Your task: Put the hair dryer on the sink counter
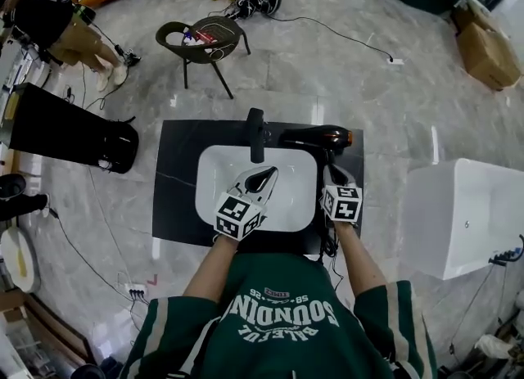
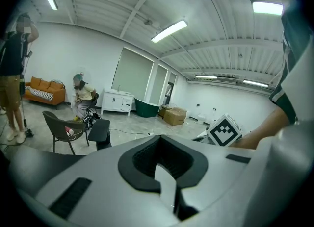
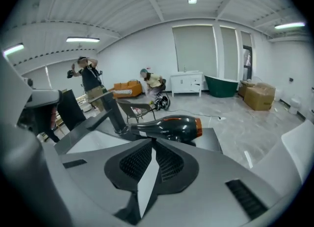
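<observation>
Lying at counter far-right edge: hair dryer (right hand-held gripper clear).

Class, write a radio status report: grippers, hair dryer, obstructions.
Left gripper shut, empty. Right gripper shut, empty. Hair dryer lying on the sink counter, behind the basin. Faucet beside its nozzle; nothing on it.

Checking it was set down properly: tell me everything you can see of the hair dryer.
The hair dryer is glossy black, plastic by the look, with an orange ring at its rear end and a pale label near the nozzle. It lies on its side on the black sink counter, behind the white basin, nozzle toward the faucet. Only the counter seems to touch it; the right gripper, shut, is empty.
</observation>
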Available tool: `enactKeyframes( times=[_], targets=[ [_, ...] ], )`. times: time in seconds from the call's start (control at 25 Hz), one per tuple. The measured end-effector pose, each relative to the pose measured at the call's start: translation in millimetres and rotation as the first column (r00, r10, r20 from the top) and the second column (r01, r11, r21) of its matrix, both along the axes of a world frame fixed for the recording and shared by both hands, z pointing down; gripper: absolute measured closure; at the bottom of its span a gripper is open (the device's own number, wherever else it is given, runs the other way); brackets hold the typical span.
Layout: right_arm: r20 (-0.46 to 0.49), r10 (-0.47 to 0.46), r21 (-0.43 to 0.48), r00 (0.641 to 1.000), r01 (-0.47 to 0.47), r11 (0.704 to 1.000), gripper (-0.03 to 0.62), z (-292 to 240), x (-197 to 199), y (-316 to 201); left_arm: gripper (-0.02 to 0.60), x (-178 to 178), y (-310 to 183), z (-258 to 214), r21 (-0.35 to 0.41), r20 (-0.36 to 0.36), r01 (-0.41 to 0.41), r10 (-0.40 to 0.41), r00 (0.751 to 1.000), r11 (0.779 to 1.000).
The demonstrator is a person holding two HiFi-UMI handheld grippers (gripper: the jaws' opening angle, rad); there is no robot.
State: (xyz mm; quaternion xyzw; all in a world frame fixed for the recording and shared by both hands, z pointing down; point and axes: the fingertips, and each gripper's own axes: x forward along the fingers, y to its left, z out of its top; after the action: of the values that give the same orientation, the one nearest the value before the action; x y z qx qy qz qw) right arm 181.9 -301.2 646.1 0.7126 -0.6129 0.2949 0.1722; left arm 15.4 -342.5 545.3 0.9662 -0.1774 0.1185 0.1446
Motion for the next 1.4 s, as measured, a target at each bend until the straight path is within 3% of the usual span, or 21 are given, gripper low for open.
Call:
enactKeyframes(
  times=[0.28,0.56,1.0,1.4],
  targets=[
    [-0.084,-0.131,0.111,0.988,0.14,0.984,0.536,-47,-41,-1,0.571,-7,0,-5,0.013,-0.006,0.015,-0.015,1.0,1.0],
    [-0.167,-0.264,0.228,0.95,0.297,0.927,0.534,-92,-81,2,0.57,-12,-1,-8,0.022,-0.008,0.028,-0.028,1.0,0.999],
    [-0.178,-0.283,0.296,0.942,0.326,0.898,0.536,-126,-91,1,0.571,-11,4,-14,0.026,-0.012,0.031,-0.031,0.999,0.999],
    [-0.19,-0.292,0.293,0.937,0.338,0.894,0.542,-125,-91,1,0.57,-7,4,-15,0.035,-0.012,0.029,-0.029,1.0,0.999]
  ],
)
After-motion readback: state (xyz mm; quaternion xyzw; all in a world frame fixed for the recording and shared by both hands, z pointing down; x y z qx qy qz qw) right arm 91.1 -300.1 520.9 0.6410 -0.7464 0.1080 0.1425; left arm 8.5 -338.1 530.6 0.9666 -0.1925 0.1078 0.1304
